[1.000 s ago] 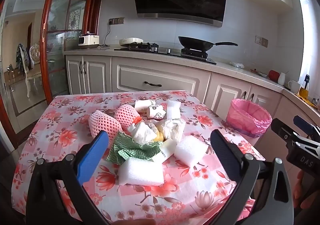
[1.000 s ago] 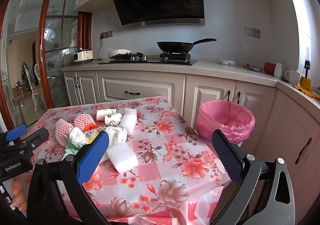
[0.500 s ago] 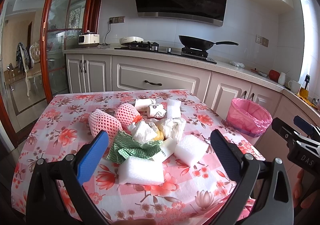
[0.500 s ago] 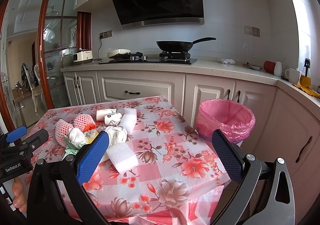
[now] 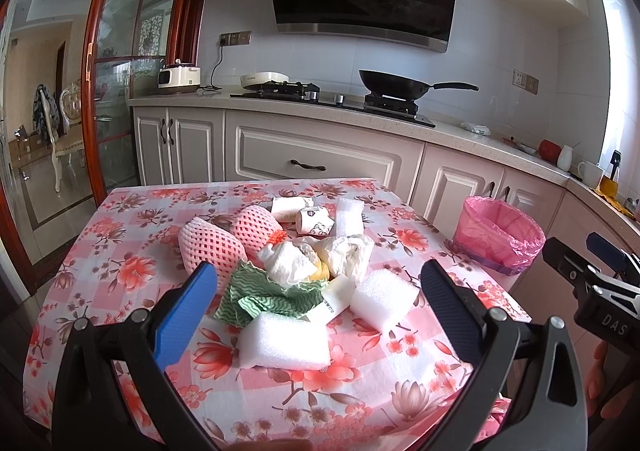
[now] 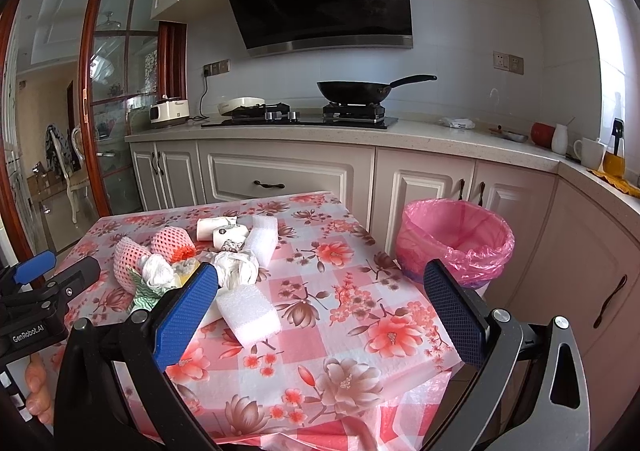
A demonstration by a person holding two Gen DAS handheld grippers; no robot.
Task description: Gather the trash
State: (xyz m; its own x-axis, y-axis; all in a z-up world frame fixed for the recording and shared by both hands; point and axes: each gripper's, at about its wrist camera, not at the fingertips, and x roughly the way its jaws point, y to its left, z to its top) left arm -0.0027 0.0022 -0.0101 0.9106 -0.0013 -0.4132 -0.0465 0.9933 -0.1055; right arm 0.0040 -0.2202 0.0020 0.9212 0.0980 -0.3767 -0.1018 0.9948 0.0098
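Right now both tools hover above the near edge of the worktop [image 5: 120, 219], which is covered in a pink floral cloth, and neither has hold of anything. The left tool [image 5: 319, 299] has its blue-padded fingers spread wide, framing the heap of trash from above without touching it; the right tool [image 6: 320, 299] is spread just as wide over the bare right part of the cloth. The trash lies bunched in the middle of the worktop: a white foam block [image 5: 285, 339] nearest the left tool, a second foam block [image 5: 384, 297] just to its right, a green wavy-patterned cloth [image 5: 264, 297] touching the first block's far side, crumpled white paper [image 5: 290, 263] on top of that cloth, and two pink foam fruit nets [image 5: 210, 249] side by side to the left. Further back sit small white cartons [image 5: 304, 213] and an upright white foam strip [image 5: 349, 213]. Off the worktop's right side, near the cabinets, stands a bin lined with a pink bag [image 6: 456, 241], its mouth open. A black wok [image 6: 352, 91] rests on the stove behind.
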